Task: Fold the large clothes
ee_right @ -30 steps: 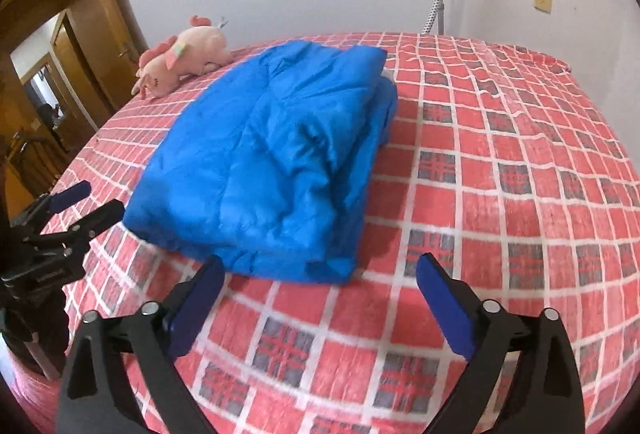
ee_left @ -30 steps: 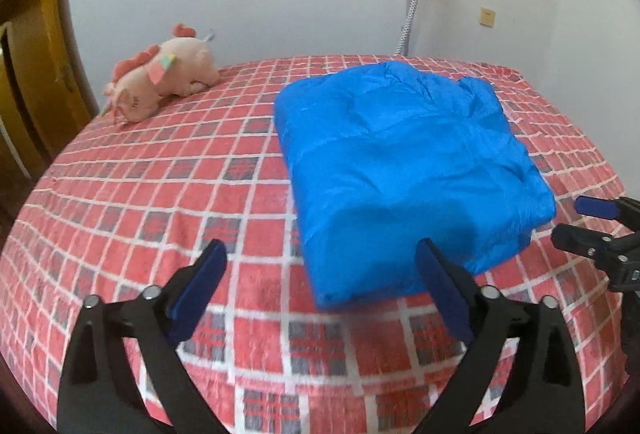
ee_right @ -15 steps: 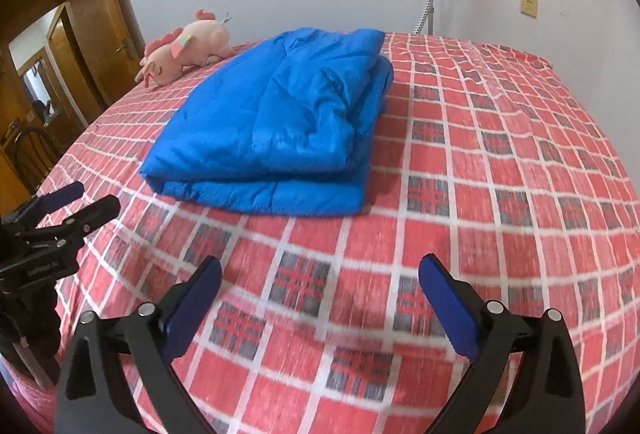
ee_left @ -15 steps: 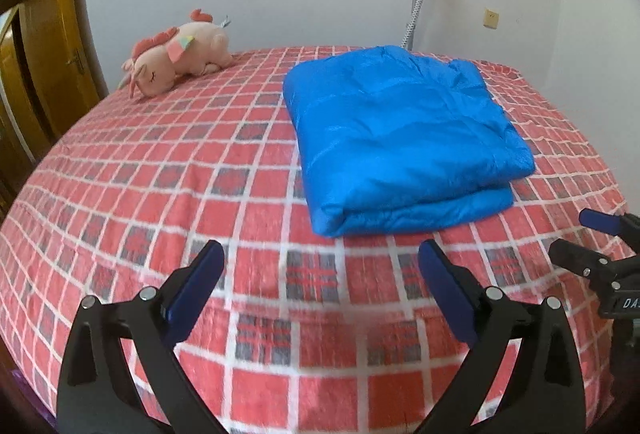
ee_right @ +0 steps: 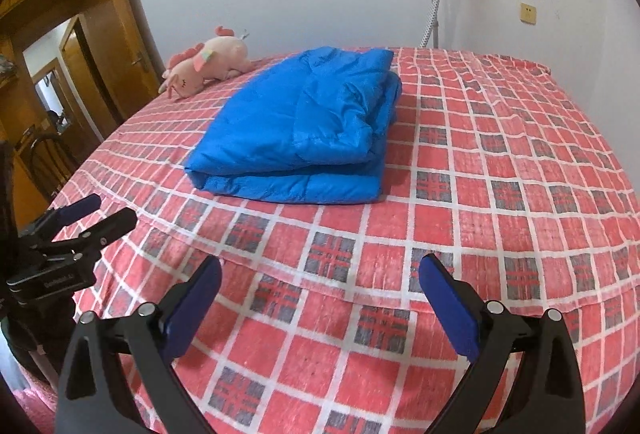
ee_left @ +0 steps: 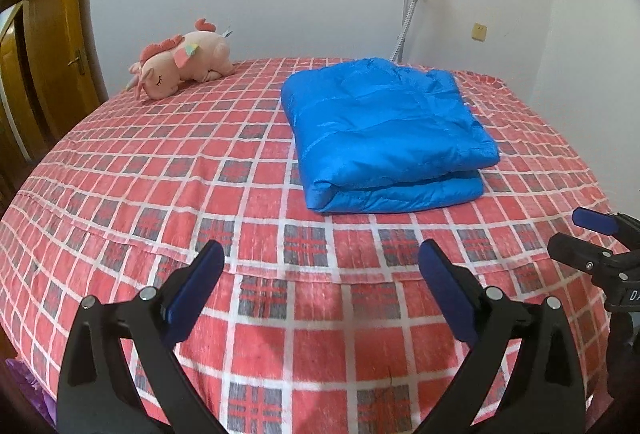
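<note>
Folding looks finished: a blue padded jacket (ee_left: 384,137) lies in a neat doubled stack on the bed (ee_left: 120,193), well ahead of both sets of jaws and touched by neither. The left gripper (ee_left: 320,274) and the right gripper (ee_right: 320,282) hang over the near edge of the checked bedspread, each with its jaws wide apart and holding nothing. A pink plush toy (ee_left: 180,59) rests farther off, ahead and to the left. The jacket looks light, soft, puffy and slick, likely to spring open; the thick folded edge facing the jaws seems the safest place to pinch. Compared with a second ago, both grippers have drawn back and the stack sits farther away, seen lower and flatter.
</note>
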Available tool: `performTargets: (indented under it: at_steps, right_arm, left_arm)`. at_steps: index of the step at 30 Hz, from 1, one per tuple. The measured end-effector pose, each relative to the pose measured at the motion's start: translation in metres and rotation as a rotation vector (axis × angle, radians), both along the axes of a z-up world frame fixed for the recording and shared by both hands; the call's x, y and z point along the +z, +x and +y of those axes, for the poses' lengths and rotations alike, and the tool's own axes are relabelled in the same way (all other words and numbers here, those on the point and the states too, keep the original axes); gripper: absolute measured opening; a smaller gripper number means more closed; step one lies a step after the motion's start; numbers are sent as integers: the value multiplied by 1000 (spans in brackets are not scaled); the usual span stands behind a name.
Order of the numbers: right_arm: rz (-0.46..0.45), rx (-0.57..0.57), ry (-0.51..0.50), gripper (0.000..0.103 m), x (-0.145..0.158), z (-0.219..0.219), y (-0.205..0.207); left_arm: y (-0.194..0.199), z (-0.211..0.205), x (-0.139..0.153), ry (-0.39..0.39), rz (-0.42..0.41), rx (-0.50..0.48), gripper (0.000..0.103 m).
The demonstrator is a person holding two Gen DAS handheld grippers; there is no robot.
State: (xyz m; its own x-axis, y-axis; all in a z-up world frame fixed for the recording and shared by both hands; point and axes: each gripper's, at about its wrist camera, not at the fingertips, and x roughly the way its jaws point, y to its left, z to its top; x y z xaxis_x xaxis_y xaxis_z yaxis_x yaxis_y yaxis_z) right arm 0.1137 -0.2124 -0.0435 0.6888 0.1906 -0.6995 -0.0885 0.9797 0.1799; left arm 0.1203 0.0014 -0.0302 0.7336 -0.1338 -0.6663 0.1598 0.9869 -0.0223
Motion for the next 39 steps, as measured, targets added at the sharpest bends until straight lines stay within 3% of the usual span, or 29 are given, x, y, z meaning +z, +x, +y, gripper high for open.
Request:
performTargets:
  at_steps: [18, 39]
  right_arm:
    - [-40, 11, -14, 99, 14, 7, -25]
    - [-47, 17, -10, 99, 16, 9, -29]
  left_arm:
    - [-32, 1, 17, 1, -43, -5, 97]
    - [-36, 3, 19, 4, -50, -6, 97]
